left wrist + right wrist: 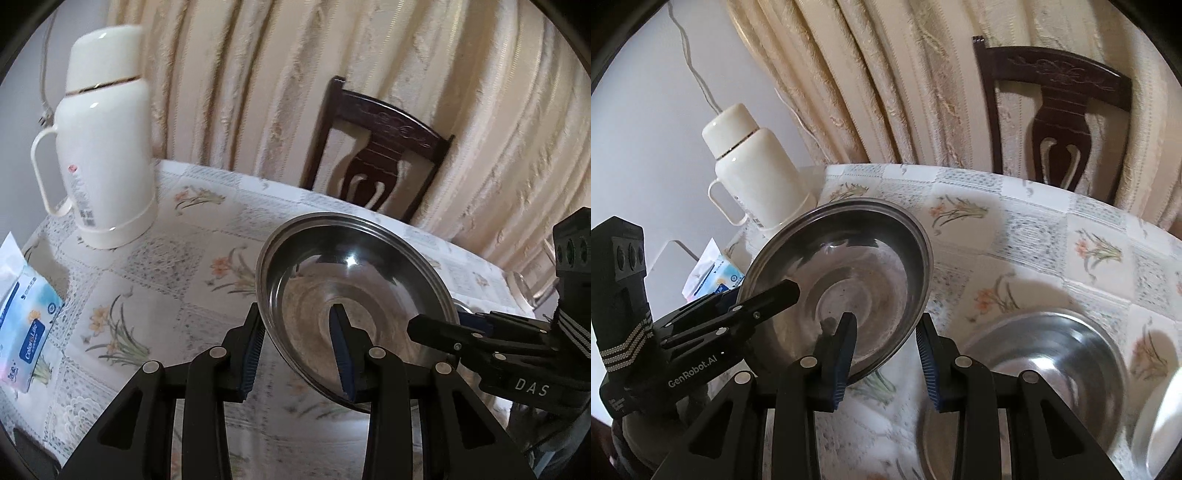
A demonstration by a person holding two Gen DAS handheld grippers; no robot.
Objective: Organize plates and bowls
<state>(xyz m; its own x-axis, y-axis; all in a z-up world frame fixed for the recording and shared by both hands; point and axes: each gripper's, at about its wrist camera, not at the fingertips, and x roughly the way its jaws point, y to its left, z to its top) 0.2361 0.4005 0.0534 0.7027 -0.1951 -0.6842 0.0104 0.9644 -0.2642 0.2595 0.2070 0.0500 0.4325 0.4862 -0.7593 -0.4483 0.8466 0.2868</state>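
Table point(192, 236) covered w/ cloth of pale tiled squares, some w/ orange flowers, others w/ grey lace-like pattern; far edge curved, ran just in front of cream curtain. At left far corner stood white thermos jug point(105, 147), upright, handle facing outward, barcode label low on its side. Near left edge lay soft tissue pack point(27, 321), blue and white, flat on cloth, well apart from jug. On right side, seen from right wrist view, sat steel bowl point(1060, 369) on cloth, open side up; just beside it at far right, white rim of another dish point(1156, 424), mostly cut off.
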